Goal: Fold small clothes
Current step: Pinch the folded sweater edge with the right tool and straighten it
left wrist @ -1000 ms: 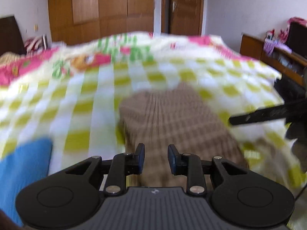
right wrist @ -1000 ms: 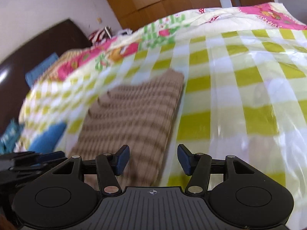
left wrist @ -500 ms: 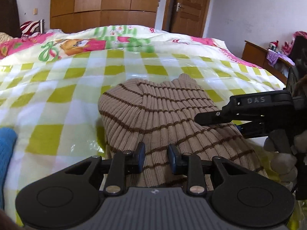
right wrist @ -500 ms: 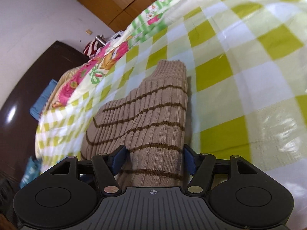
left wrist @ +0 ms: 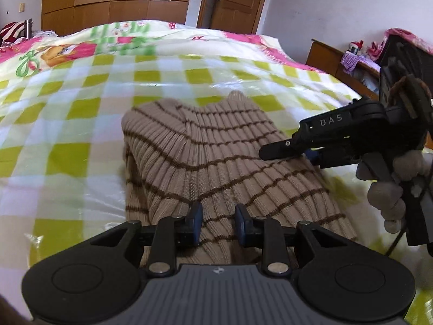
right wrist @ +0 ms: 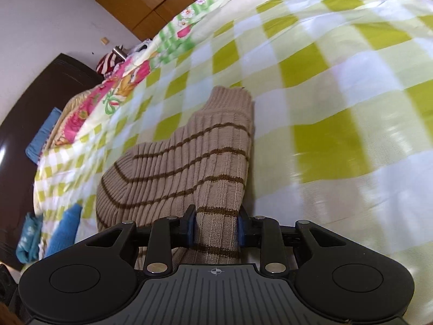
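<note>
A beige ribbed knit garment with thin brown stripes (left wrist: 216,159) lies folded on the green-and-white checked bedspread (left wrist: 81,124). My left gripper (left wrist: 218,228) is over its near edge, fingers narrowly apart with knit between them. My right gripper (right wrist: 215,226) has both pads against a raised fold of the same garment (right wrist: 189,168). In the left wrist view the right gripper (left wrist: 338,143) shows from the side at the garment's right edge, held by a gloved hand.
Blue cloth (right wrist: 65,230) lies at the bed's left edge. A dark headboard (right wrist: 24,113) is on the left. A wooden wardrobe (left wrist: 116,2) and door (left wrist: 232,0) stand beyond the bed. A cluttered wooden dresser (left wrist: 351,59) is on the right.
Both grippers have moved in onto the garment's near edge. The right gripper's fingers have narrowed onto a fold of the knit. The garment's near part is bunched and raised.
</note>
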Motion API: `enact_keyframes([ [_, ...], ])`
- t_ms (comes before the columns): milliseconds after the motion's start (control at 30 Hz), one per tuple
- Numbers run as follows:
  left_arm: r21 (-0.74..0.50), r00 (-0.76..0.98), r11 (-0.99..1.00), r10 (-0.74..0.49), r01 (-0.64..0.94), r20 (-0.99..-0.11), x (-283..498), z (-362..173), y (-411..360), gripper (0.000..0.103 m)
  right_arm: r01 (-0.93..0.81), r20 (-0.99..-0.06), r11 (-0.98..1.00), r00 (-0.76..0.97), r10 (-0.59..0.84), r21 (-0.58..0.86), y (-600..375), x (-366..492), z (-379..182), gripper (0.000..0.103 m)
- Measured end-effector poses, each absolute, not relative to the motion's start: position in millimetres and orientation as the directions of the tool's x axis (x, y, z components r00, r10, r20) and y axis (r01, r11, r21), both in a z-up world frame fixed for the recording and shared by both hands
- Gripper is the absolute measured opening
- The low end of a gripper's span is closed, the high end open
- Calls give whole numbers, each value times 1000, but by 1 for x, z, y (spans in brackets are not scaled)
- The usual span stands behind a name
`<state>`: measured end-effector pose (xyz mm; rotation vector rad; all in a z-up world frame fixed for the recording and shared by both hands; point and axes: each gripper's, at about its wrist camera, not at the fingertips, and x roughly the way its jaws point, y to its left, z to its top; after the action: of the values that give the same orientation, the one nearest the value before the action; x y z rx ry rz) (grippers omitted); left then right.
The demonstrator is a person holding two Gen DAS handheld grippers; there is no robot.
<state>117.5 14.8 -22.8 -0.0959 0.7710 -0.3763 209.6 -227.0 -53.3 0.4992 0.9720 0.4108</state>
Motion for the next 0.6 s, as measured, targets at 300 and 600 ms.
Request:
enact_keyframes([
  [300,-141,763,965,-261,221,-591,159,9,16,40,-144,-610,852,639,468,503,-238,166,-18,32],
  [600,-104,726,982,-188,160,-661,165,-30,30,45,-194,-655,901,631,417,387,-211,138,-34,33],
])
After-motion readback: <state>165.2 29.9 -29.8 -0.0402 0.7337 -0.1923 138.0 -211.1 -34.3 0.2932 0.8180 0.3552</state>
